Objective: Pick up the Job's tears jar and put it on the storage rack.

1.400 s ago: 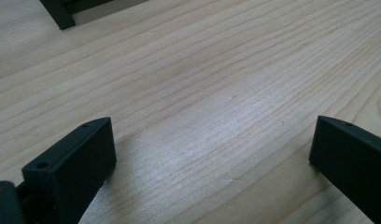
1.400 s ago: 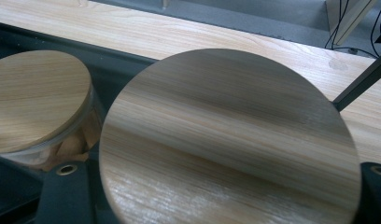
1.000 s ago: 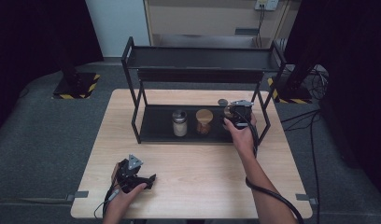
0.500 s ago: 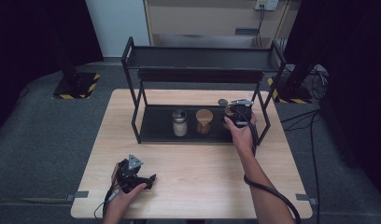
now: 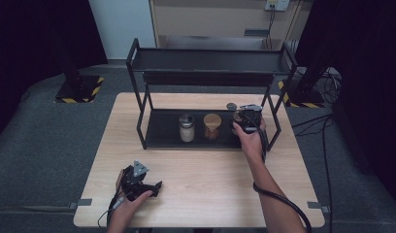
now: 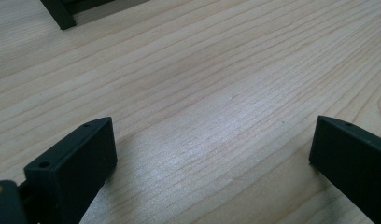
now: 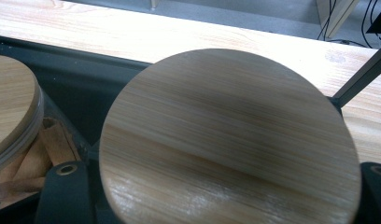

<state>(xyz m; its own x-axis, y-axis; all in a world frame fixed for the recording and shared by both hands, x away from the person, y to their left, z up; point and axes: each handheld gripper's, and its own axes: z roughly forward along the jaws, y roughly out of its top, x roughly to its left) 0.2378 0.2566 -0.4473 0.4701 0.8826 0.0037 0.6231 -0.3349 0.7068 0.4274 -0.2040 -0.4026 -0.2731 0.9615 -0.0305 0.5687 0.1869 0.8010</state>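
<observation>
A jar with a round wooden lid (image 7: 226, 130) stands at the right end of the black rack's lower shelf (image 5: 162, 131), with my right gripper (image 7: 219, 184) shut on it and one black jaw on each side below the lid. In the high view this gripper (image 5: 243, 118) sits under the upper shelf, with the jar's lid (image 5: 231, 106) just beyond it. Near the table's front left, my left gripper (image 5: 152, 187) rests low over the wood. Its jaws (image 6: 216, 149) stand wide open with bare tabletop between them.
Two more jars stand on the lower shelf: one with a metal lid (image 5: 187, 127) and one with a wooden lid (image 5: 211, 125), which sits close to the left of the held jar (image 7: 11, 102). The rack's upper shelf (image 5: 210, 60) overhangs them. A rack post (image 7: 361, 77) rises at the right.
</observation>
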